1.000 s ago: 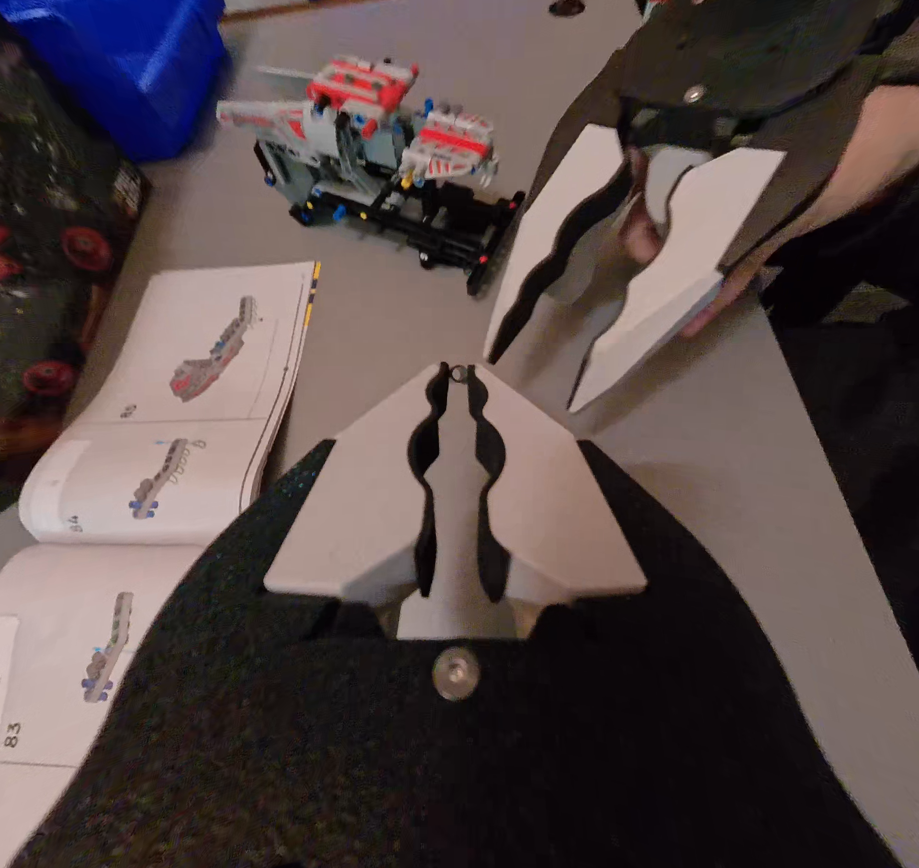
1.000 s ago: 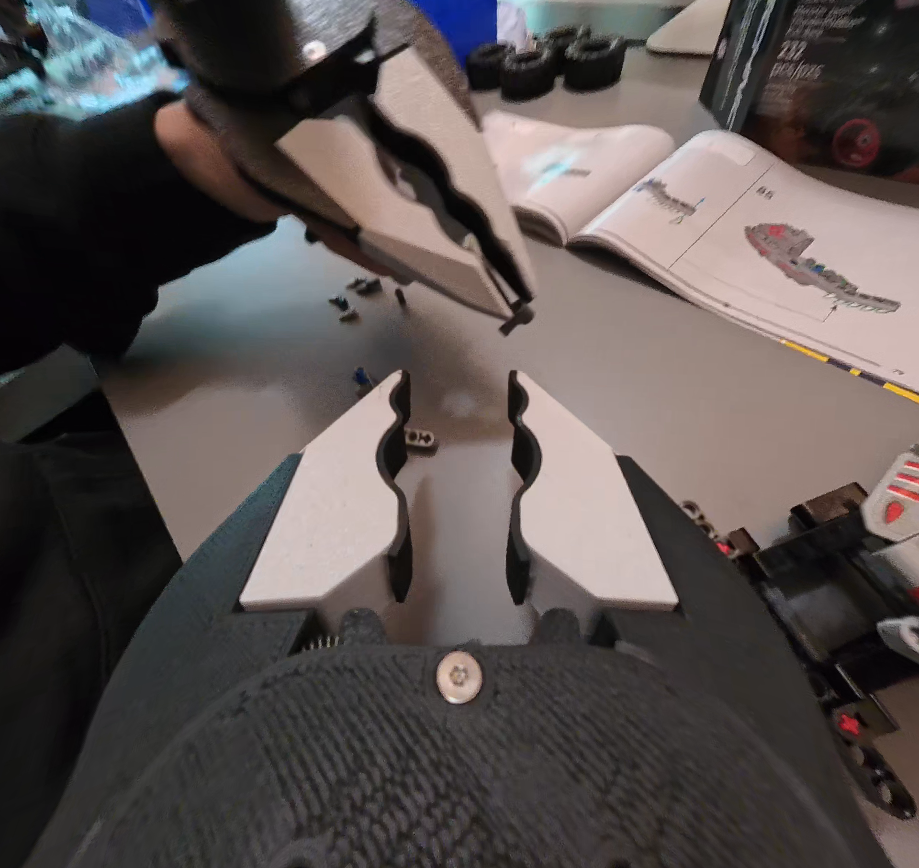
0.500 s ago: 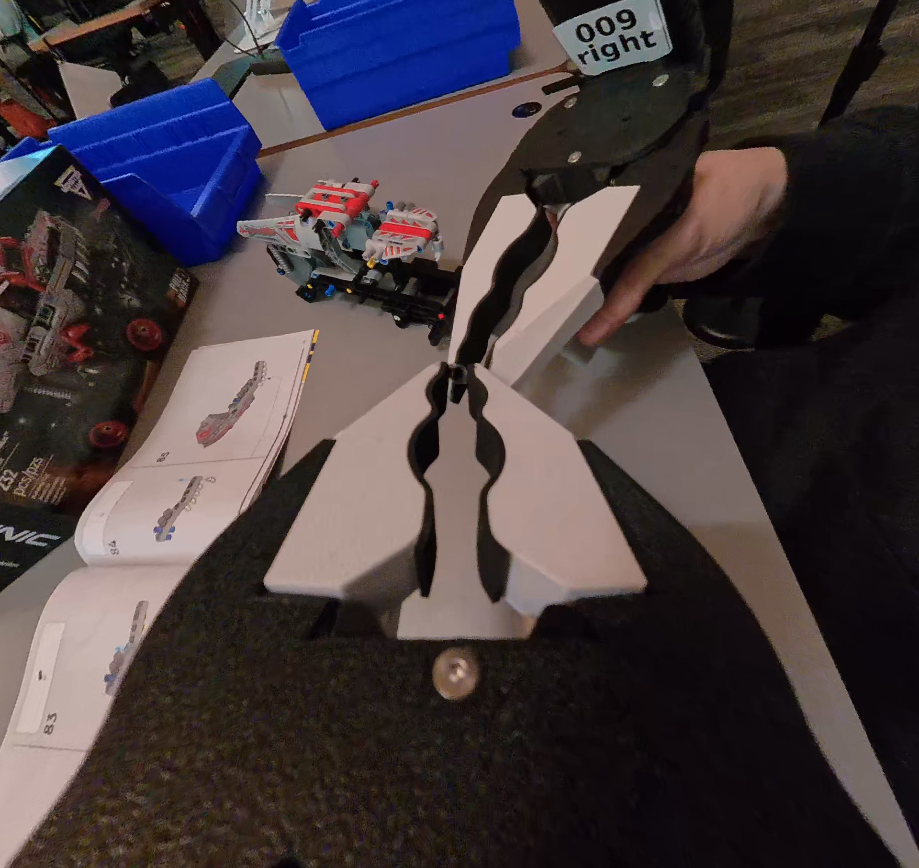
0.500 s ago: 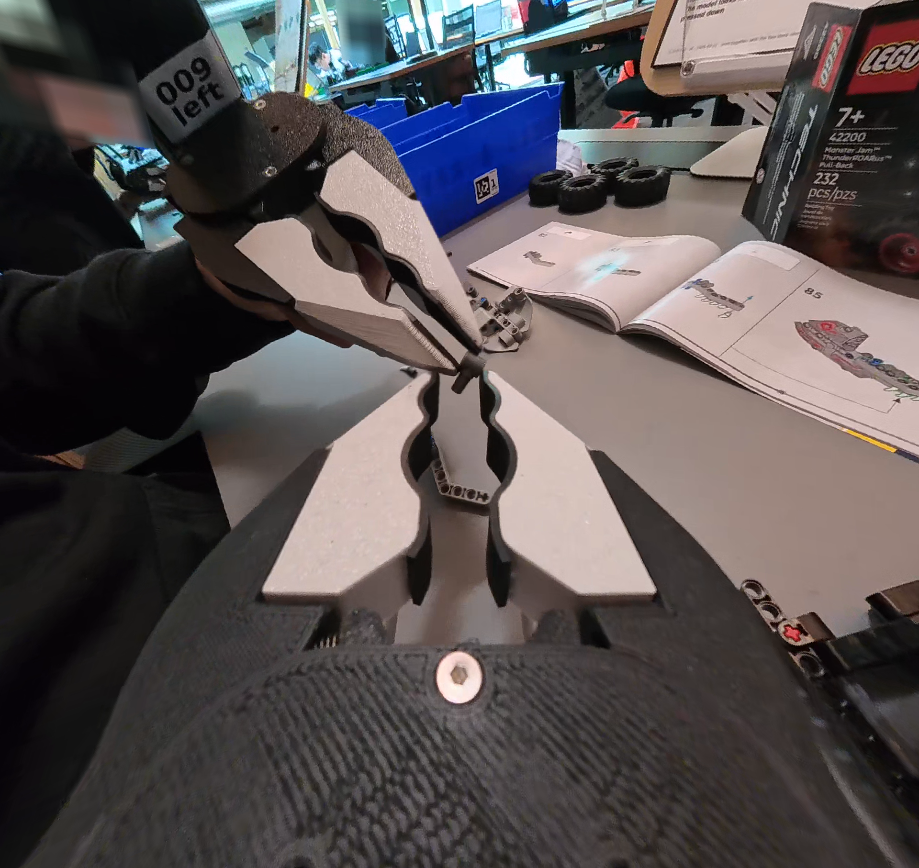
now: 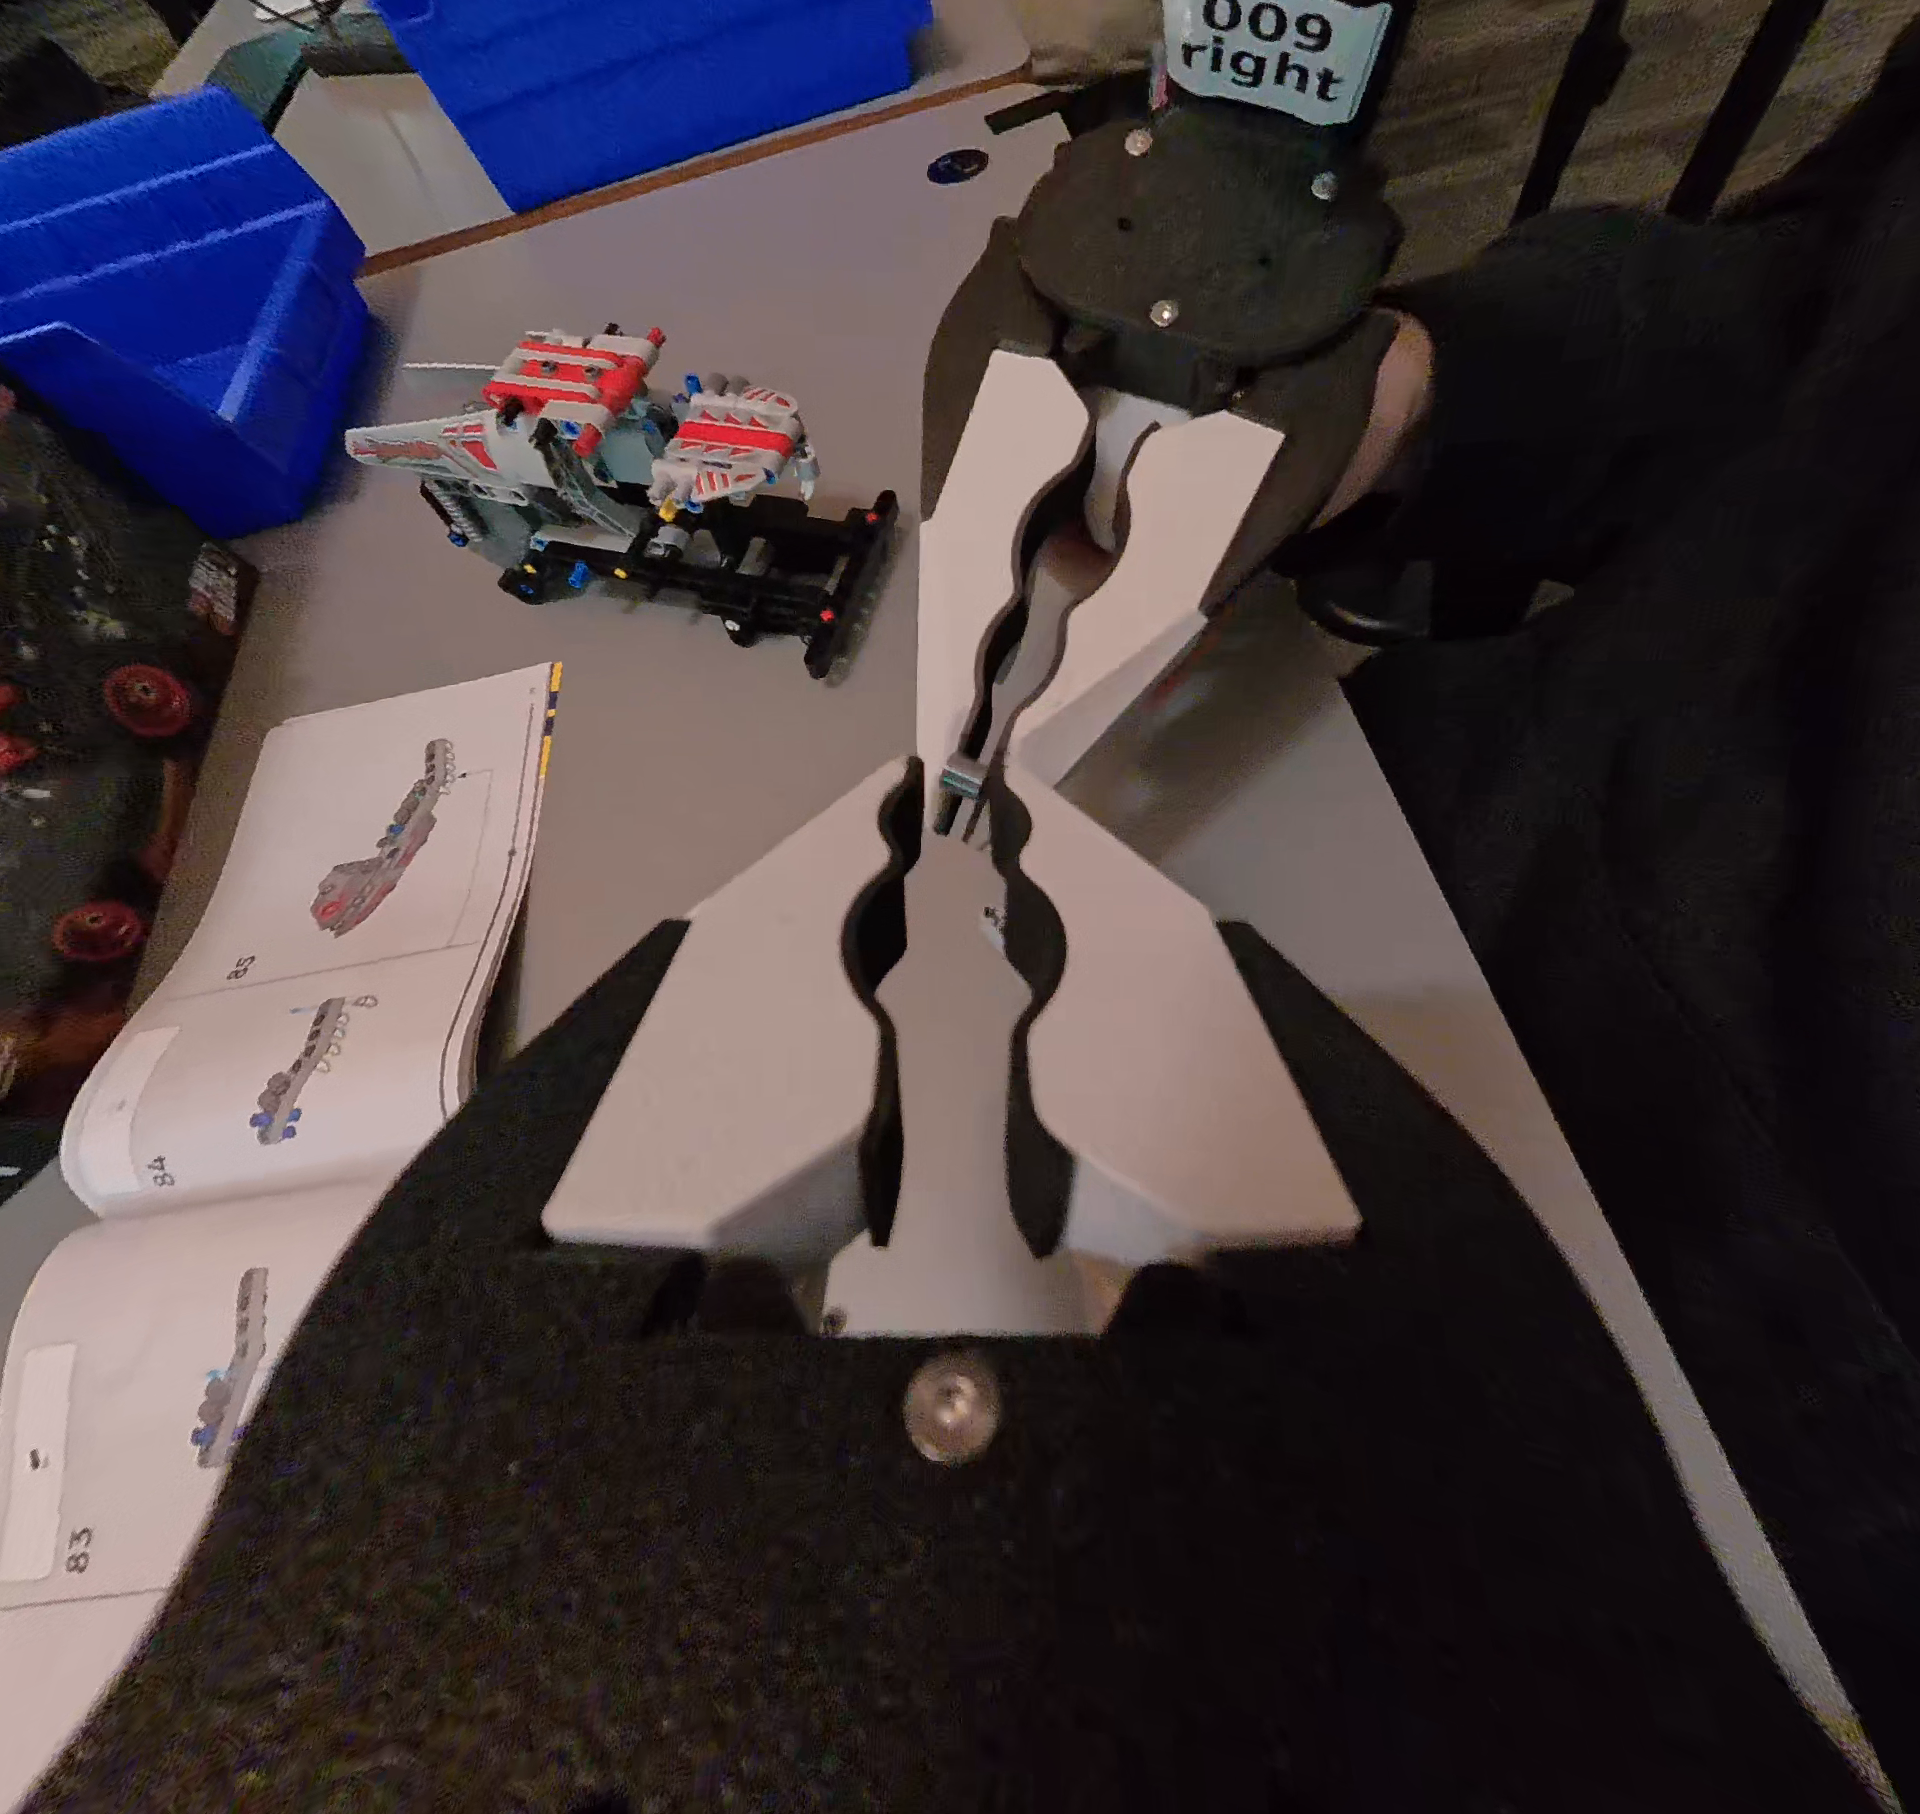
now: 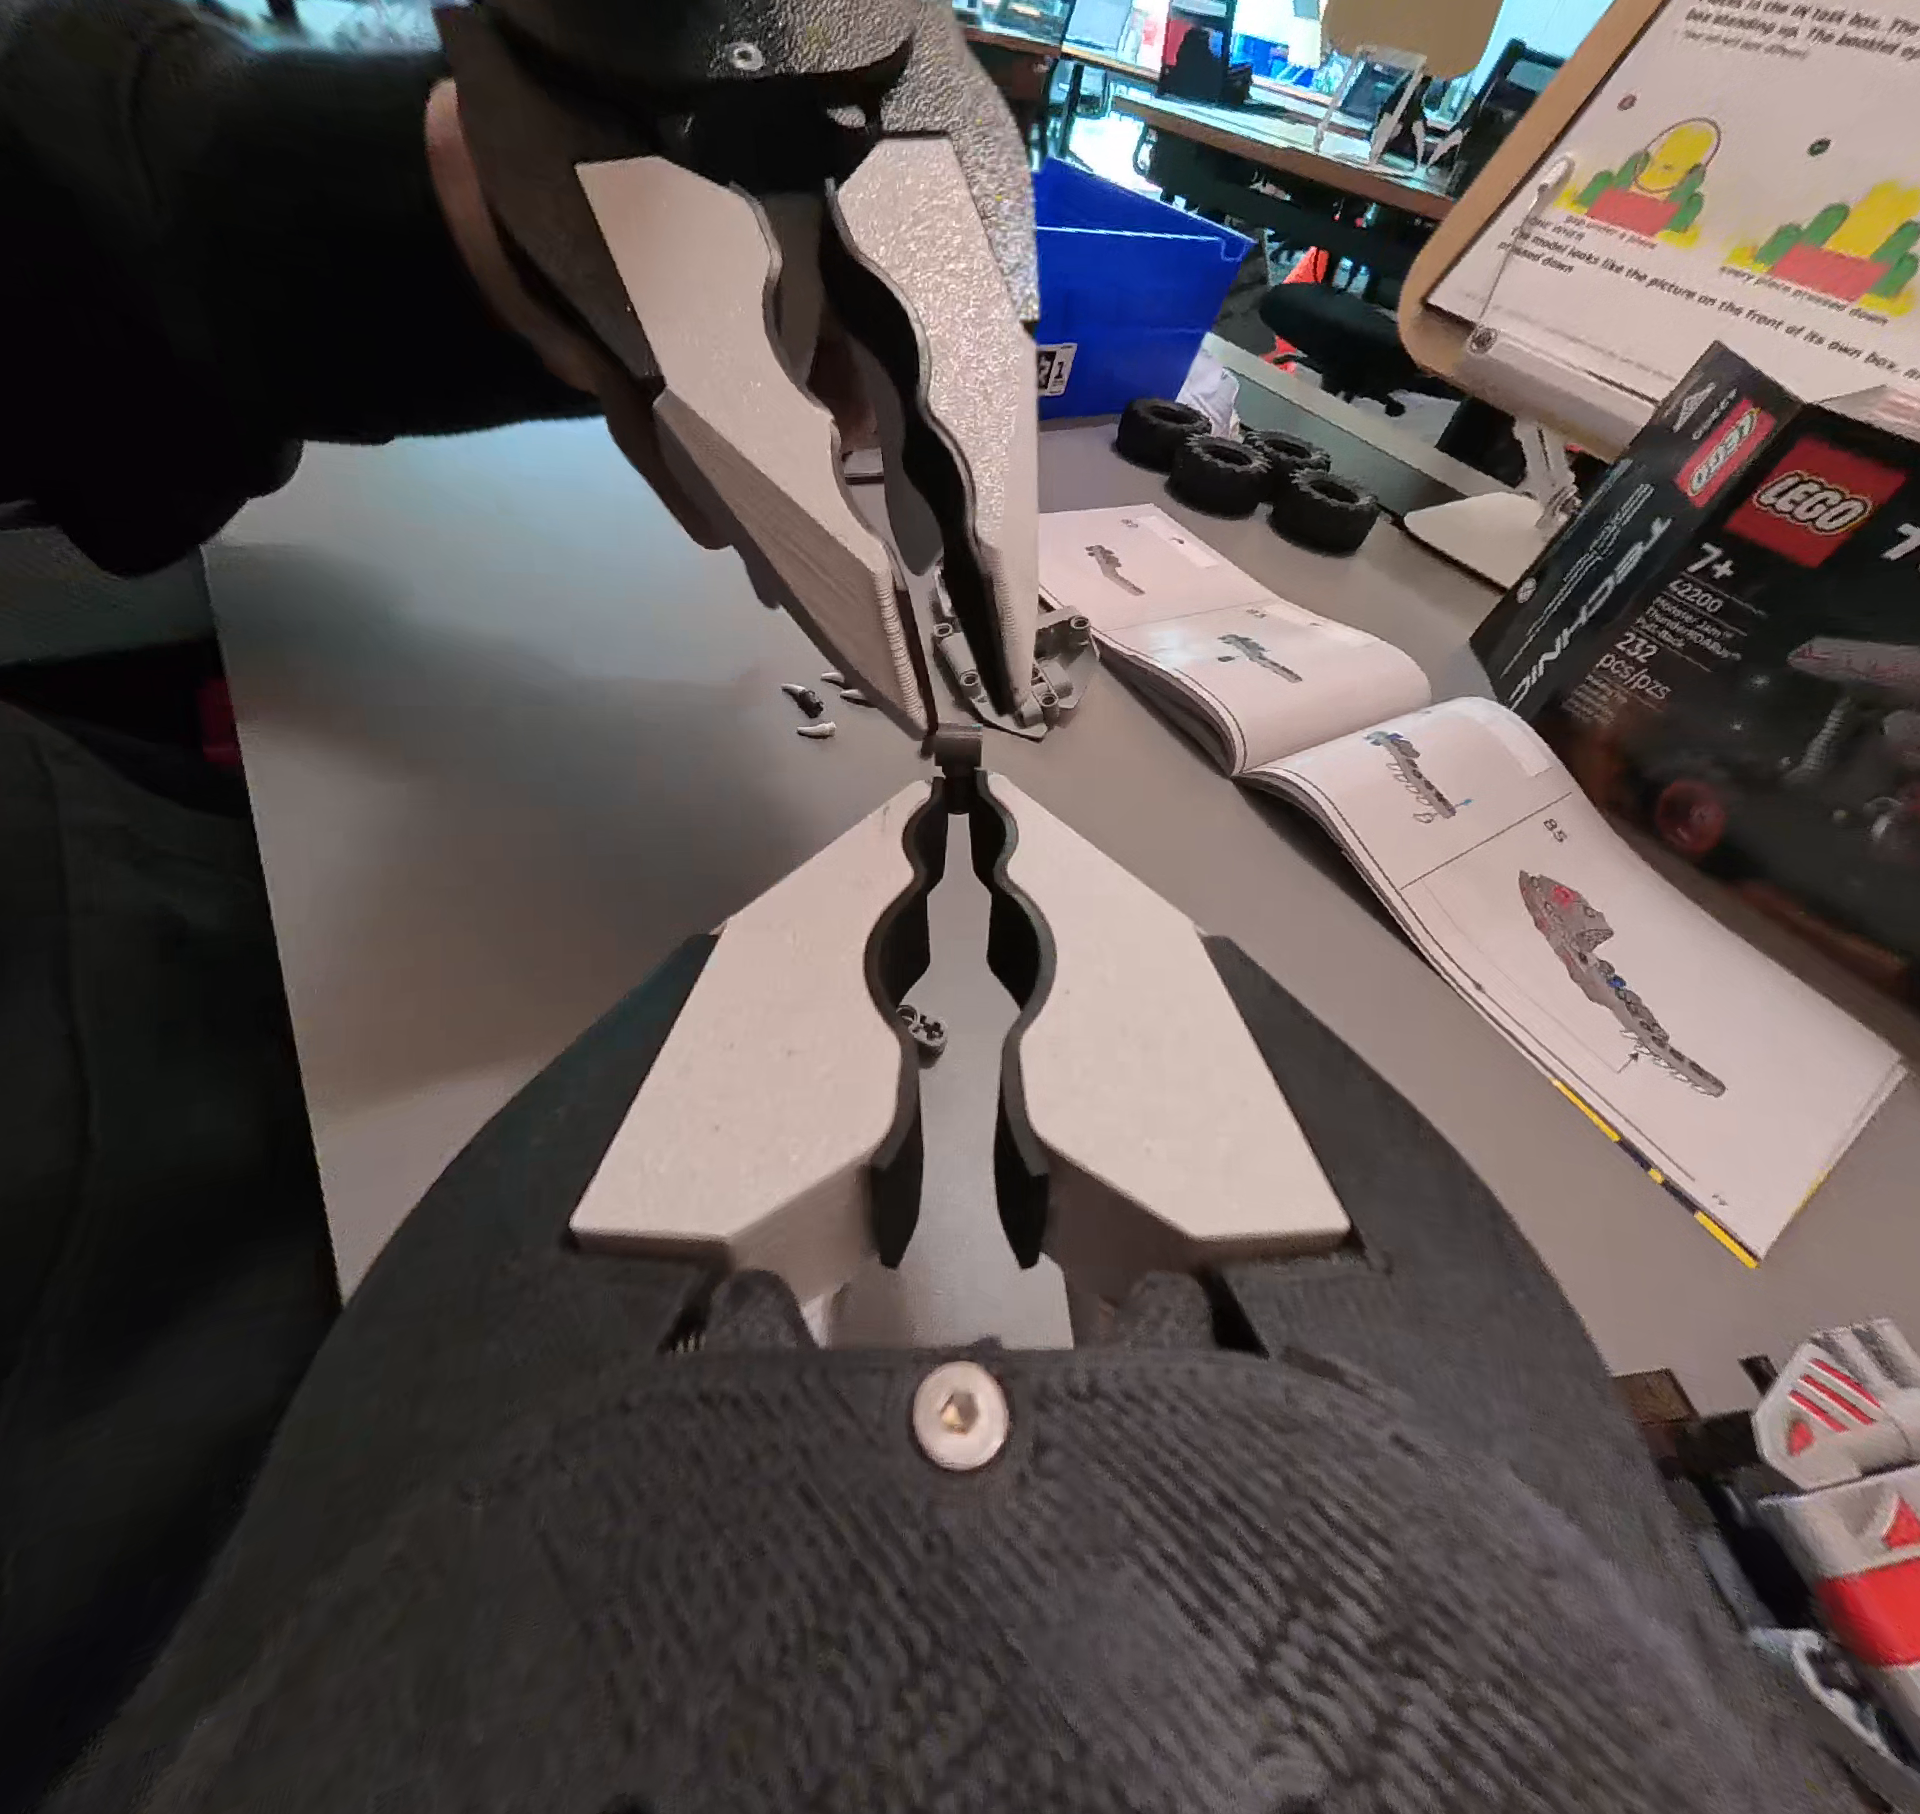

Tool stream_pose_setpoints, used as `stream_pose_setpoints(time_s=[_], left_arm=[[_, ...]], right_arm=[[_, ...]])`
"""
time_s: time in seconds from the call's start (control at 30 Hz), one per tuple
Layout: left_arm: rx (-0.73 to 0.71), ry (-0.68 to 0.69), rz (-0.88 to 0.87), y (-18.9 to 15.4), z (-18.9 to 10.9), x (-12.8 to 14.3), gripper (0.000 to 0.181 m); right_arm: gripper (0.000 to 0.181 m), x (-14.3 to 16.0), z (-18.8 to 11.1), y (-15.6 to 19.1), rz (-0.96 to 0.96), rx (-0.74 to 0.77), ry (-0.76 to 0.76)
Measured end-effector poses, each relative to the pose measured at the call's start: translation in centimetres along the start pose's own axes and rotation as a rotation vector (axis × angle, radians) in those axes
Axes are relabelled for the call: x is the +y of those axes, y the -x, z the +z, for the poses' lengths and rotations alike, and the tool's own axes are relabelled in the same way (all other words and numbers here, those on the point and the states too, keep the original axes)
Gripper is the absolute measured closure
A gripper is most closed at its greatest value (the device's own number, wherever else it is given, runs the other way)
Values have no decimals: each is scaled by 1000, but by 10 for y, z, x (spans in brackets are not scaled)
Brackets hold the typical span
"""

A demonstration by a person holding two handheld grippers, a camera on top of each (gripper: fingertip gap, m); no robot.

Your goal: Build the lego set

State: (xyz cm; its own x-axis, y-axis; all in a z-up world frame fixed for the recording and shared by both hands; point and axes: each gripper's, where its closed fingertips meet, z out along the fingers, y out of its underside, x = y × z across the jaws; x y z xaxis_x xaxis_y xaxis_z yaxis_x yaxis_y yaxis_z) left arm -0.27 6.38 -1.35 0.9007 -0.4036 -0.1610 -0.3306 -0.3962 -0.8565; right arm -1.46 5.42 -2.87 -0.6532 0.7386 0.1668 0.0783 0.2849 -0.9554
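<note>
My left gripper [image 5: 954,790] and my right gripper [image 6: 956,796] meet tip to tip above the grey table [image 5: 727,237]. A small grey lego piece [image 5: 961,784] with a dark end sits between the two pairs of tips, and both grippers are pinched on it. It also shows in the right wrist view [image 6: 956,746], just under the left gripper [image 6: 951,717]. The right gripper [image 5: 977,751] reaches in from the upper right. The partly built red, white and black model [image 5: 644,486] stands on the table behind, apart from both.
An open instruction booklet [image 5: 343,933] lies left, beside the set's dark box [image 6: 1714,621]. Two blue bins [image 5: 156,289] stand at the back. Black tyres [image 6: 1247,476], a grey panel part [image 6: 1049,673] and small loose parts [image 6: 821,704] lie on the table. The table edge [image 5: 1455,933] runs close on the right. My two grippers' fingertips are within a few centimetres of each other.
My right gripper was open a second ago and has shut on the small piece held out by the left gripper. Both grippers have lifted and come tip to tip.
</note>
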Motion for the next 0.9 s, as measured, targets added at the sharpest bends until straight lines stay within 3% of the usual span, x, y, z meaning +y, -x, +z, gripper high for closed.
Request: stream_pose_setpoints(time_s=[0.37,0.73,0.9], left_arm=[[47,100,152,-11,0,11,174],[64,251,253,-15,3,29,177],[62,285,217,-14,1,31,176]], right_arm=[[179,0,4,12,-57,-61,8],[179,17,11,17,-210,-43,140],[179,18,12,18,-233,-42,151]])
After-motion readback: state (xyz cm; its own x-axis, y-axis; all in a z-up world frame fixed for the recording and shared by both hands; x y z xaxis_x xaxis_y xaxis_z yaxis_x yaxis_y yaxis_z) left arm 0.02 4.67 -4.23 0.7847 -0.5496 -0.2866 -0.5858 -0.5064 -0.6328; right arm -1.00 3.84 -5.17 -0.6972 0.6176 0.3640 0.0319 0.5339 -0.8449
